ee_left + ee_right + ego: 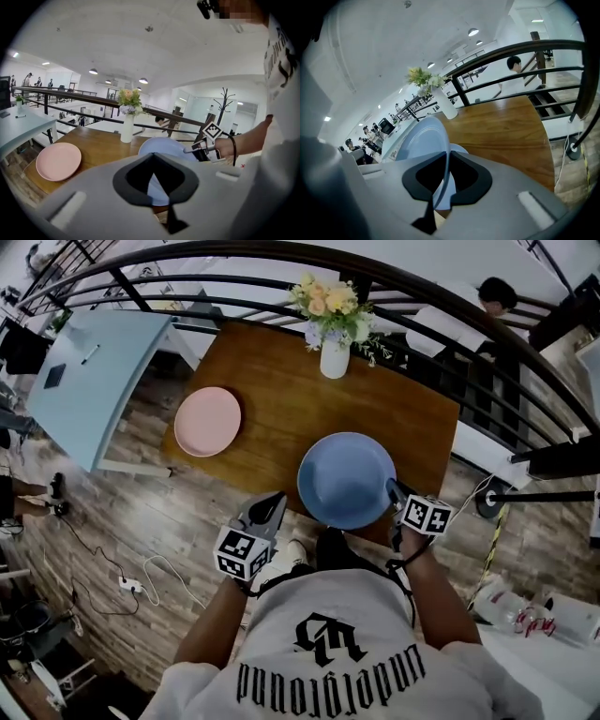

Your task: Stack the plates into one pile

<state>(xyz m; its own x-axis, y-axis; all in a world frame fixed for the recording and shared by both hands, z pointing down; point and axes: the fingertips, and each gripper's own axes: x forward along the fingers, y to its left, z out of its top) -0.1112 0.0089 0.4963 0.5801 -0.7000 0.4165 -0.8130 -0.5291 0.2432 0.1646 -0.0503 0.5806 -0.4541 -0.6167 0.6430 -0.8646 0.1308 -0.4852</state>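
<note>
Plates not stacked yet, whole job left.

Head view: blue plate (347,479) hangs over the near edge of the table (281,390), with the right gripper (392,491) at its right rim. Pink plate (208,421) lies flat at the table's left end, well apart. Left gripper (272,504) is just beside the blue plate's left rim.

Left gripper view: its jaws are together with nothing between them. Both plates show side-on here.

Right gripper view: the only one showing the blue rim clamped between the jaws. The plate is tilted and looks lifted. The pink plate is out of view.

The right tongs (443,174) clamp the tilted blue plate (418,139).
</note>
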